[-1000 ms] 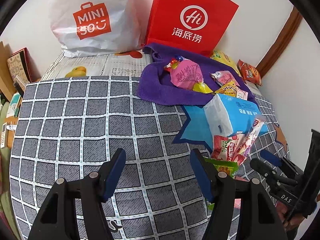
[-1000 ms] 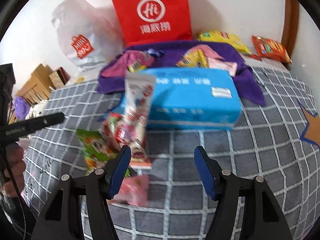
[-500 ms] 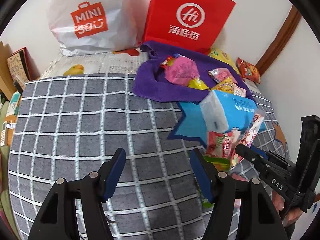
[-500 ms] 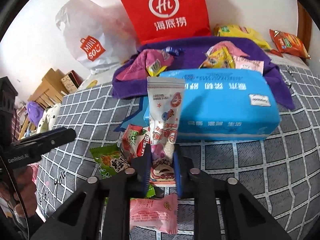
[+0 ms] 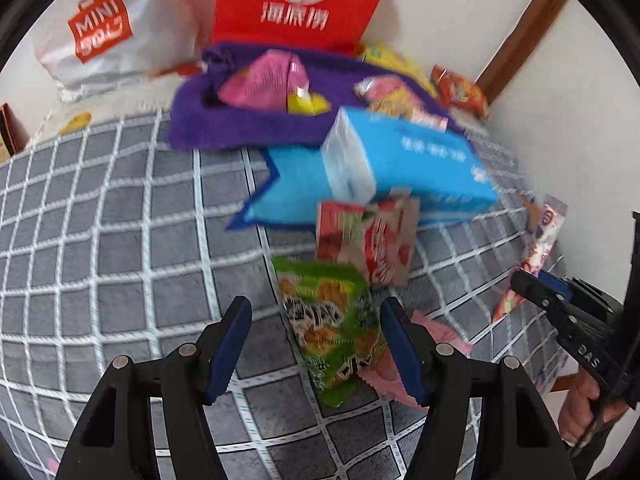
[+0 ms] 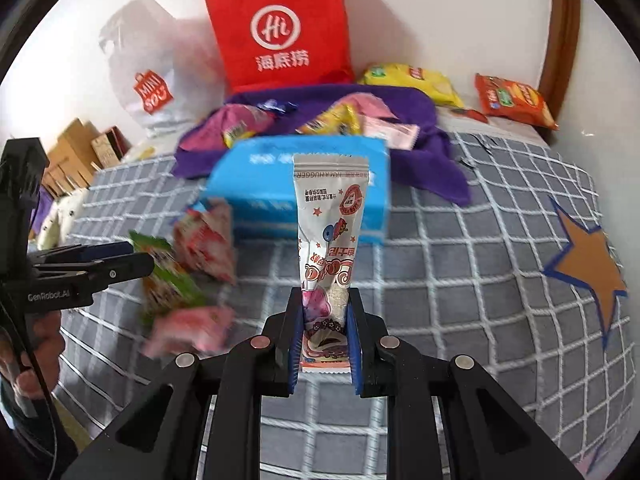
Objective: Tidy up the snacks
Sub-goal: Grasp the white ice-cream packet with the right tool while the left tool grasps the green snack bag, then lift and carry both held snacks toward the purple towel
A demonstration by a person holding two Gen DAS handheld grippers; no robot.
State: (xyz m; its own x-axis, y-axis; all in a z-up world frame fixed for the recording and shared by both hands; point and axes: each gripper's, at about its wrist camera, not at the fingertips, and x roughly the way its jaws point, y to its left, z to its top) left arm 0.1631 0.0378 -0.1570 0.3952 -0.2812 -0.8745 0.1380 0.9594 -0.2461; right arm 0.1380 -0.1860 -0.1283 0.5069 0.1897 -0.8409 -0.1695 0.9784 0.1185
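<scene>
A grey quilted bedspread with a white grid (image 6: 460, 264) covers the whole working surface, with an orange star patch edged in blue (image 6: 588, 268) sewn on at its right side in the right wrist view. At the back, against the white wall, stand a red paper carrier bag with a white "Hi" logo (image 6: 280, 28) and, to its left, a white plastic shopping bag with an orange logo (image 5: 100, 36). In front of them lies a crumpled purple towel (image 5: 240, 124) carrying several small packets, among them a pink foil pouch (image 5: 264, 84). A light-blue soft pack of tissues (image 5: 404, 164) lies just in front of the towel. Near the far right corner sit a yellow crisp bag (image 6: 412, 82) and an orange-red crisp bag (image 6: 512, 100). Close to the tissue pack, a red-and-white snack packet (image 5: 368, 240) and a green printed snack packet (image 5: 332, 320) lie on the bedspread, with a pink wrapper (image 6: 188, 328) beside them. The left gripper (image 5: 316, 344) hovers with its blue-padded fingers spread on either side of the green packet, not touching it. The right gripper (image 6: 324, 344) is pinched tight on the lower end of a tall white stick-shaped snack sachet with cartoon print (image 6: 328, 216), which stands upright, lifted clear of the bedspread in front of the tissue pack.
</scene>
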